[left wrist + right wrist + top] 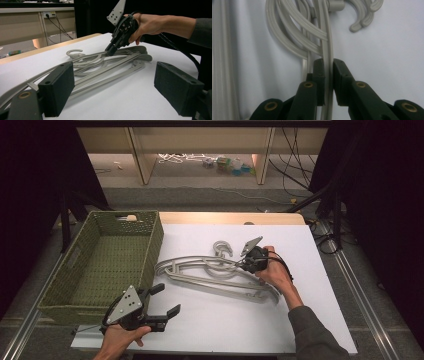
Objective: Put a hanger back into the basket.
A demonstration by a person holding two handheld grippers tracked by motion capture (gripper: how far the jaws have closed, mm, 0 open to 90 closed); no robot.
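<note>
A pile of grey plastic coat hangers [215, 270] lies on the white table top [240, 325], hooks pointing to the far side. My right gripper [243, 265] reaches down into the pile from the right, shut on one thin hanger arm [328, 42] that runs between its pads. In the left gripper view that gripper [110, 52] pinches the top of the pile [105, 67]. My left gripper [167, 298] hovers near the front left of the table. It is open with nothing between its fingers, and it points toward the hangers.
A green woven basket [152, 252] stands at the left edge of the table, close beside the hangers' left ends. The right gripper's black cable [285, 265] loops over the hand. A wooden strip [225, 217] borders the far edge.
</note>
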